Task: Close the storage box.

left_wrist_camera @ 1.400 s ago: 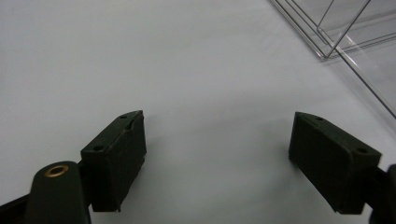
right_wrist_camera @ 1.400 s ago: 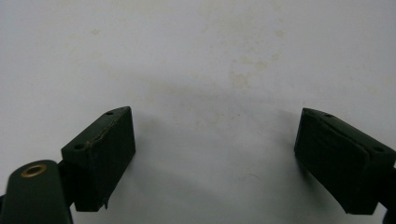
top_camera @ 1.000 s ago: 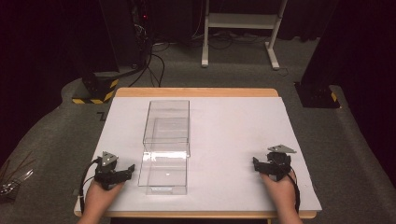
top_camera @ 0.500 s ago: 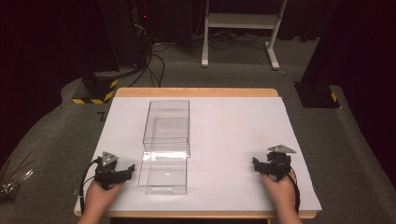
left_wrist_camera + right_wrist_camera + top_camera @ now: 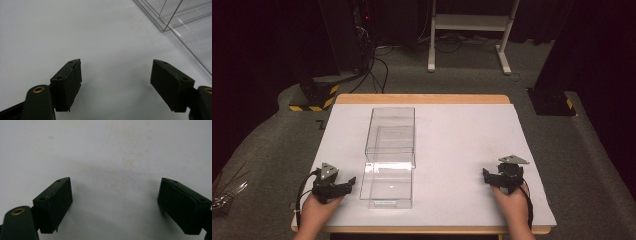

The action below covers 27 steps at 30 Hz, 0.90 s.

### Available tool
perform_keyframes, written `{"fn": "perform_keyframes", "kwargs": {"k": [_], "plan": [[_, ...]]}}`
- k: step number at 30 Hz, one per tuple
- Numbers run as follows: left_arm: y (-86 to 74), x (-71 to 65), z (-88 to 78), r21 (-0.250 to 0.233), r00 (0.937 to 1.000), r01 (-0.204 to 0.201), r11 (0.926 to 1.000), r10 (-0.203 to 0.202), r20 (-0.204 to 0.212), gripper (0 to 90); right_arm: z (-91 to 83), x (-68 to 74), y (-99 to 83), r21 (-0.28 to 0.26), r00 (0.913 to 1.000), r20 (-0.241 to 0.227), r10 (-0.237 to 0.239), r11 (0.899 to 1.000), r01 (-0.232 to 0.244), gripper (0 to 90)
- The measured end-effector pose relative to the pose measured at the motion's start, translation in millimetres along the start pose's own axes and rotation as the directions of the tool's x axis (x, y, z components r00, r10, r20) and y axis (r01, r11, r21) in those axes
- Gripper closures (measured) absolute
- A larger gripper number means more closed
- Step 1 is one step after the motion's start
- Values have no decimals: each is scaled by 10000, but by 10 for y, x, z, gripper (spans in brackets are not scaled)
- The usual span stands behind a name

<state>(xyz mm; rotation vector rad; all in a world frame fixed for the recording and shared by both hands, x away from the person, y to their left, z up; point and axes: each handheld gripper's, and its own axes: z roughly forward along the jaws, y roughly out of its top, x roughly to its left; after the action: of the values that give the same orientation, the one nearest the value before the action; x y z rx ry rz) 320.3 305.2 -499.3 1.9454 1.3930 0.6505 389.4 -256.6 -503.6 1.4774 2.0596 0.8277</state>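
Two clear plastic boxes sit on the white sheet that covers the table [image 5: 462, 150], left of its middle, one behind the other. The near clear box [image 5: 388, 184] is the lower one and carries a small label on its front edge; the far clear box [image 5: 391, 132] stands taller and touches it end to end.

The left tongs [image 5: 348, 183] rest low on the table near its front left corner, held in the person's left hand [image 5: 314, 212], with the tips pointing toward the near box and ending just beside its left wall — close, not touching. In the left gripper view the tongs [image 5: 116, 83] are spread wide with nothing between them, bare white sheet under them, and the transparent edges of the box [image 5: 180, 20] at the upper right.

The right tongs [image 5: 486, 175] lie near the front right corner, well apart from both boxes, held in the right hand [image 5: 514, 205]. The right gripper view shows these tongs [image 5: 115, 205] released too — wide apart over the faintly stained white sheet, grasping nothing.
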Motion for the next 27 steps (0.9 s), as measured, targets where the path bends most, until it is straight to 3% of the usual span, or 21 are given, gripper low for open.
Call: {"fn": "perform_keyframes", "kwargs": {"k": [7, 10, 15, 27], "plan": [[52, -11, -95, -123, 9999, 122, 9998, -121, 122, 249, 1, 1, 0, -22, 10000, 11, -23, 10000, 23, 124], [94, -49, -168, -450, 9999, -40, 9990, 47, 155, 243, 1, 2, -1, -29, 10000, 26, -31, 10000, 31, 125], [104, -82, -214, -572, 9996, -135, 9983, 149, 257, 238, 1, 3, -1, -28, 10000, 26, -25, 10000, 25, 125], [127, -76, -367, -1045, 9982, 18, 9945, 44, 592, 233, 1, 2, -1, -32, 10000, 23, -30, 10000, 30, 125]]}}
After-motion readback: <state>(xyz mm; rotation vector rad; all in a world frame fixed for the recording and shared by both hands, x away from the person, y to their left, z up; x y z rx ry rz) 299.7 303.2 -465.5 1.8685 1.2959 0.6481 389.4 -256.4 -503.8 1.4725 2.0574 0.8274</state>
